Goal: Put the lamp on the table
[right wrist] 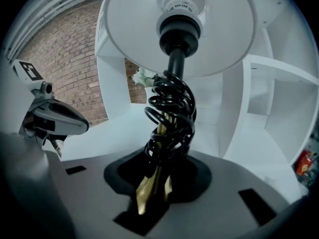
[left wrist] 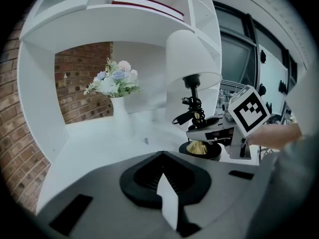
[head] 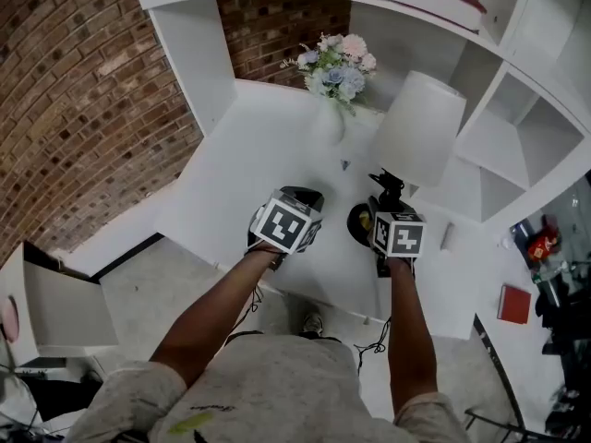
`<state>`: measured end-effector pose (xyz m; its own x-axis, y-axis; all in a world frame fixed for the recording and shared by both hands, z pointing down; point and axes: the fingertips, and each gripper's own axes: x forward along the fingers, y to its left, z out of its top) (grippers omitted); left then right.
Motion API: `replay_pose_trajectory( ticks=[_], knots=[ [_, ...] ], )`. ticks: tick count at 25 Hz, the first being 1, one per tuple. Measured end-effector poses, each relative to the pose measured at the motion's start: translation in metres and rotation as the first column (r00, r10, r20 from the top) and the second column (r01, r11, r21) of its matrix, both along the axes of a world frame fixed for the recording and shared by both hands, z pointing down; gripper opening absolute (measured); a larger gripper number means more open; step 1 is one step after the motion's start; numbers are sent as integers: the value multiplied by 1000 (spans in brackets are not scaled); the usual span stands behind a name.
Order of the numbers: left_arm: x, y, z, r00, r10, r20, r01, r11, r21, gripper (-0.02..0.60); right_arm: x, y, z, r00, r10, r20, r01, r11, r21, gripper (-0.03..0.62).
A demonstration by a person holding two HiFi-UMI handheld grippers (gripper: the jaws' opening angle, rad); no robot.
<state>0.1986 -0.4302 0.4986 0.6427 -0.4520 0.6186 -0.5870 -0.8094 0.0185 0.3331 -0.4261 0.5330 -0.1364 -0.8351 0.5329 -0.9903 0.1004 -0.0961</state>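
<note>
Our right gripper (right wrist: 152,190) clamps the cord-wrapped stem of the white-shaded brass lamp (head: 420,127), which stands upright at the white table's (head: 268,146) near edge, towards its right corner. Our left gripper (left wrist: 167,203), jaws together and empty, hovers just beside it.

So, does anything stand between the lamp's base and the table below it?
Nothing visible does. The table around the lamp base is bare; the flower vase stands further back, well apart from it.
</note>
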Motion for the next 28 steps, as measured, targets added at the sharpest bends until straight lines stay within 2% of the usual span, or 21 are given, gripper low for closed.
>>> replay_pose_trajectory(
  ticks=[15, 20, 28],
  knots=[
    [16, -9, 16, 999, -47, 5, 47, 999, -10, -2, 16, -31, 16, 998, -45, -45, 48, 997, 55, 112],
    [13, -16, 17, 998, -64, 25, 64, 998, 0, -2, 22, -45, 25, 996, -55, -68, 59, 996, 64, 112],
    [15, -18, 25, 996, -49, 69, 49, 999, 7, -2, 26, -61, 29, 998, -40, -51, 46, 993, 106, 110]
  ],
)
